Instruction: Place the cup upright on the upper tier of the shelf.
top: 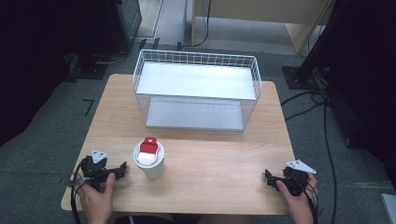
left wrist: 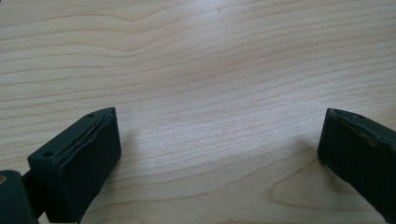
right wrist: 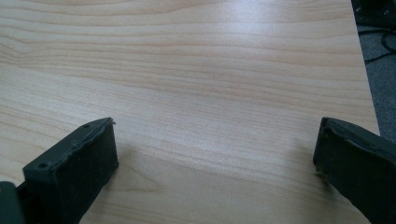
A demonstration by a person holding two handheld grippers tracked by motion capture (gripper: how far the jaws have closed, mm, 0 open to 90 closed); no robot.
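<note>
The wooden bench (top: 210, 154) has much free surface at the front, between the two hands and to the right of the white cup (top: 150, 161). The cup stands upright near the front left, and a red and white object (top: 148, 148) lies on its top; what it is I cannot tell. A white wire rack (top: 196, 88) with two shelves, both bare, stands at the far middle of the bench, close to the back edge.

The left tongs (top: 122, 169) rest near the front left edge, just beside the cup but apart from it. Their jaws are wide apart over bare wood and hold nothing. The right tongs (top: 269, 177) rest near the front right corner, also wide apart and holding nothing.

Both forearms are cut off by the bottom of the high view.
</note>
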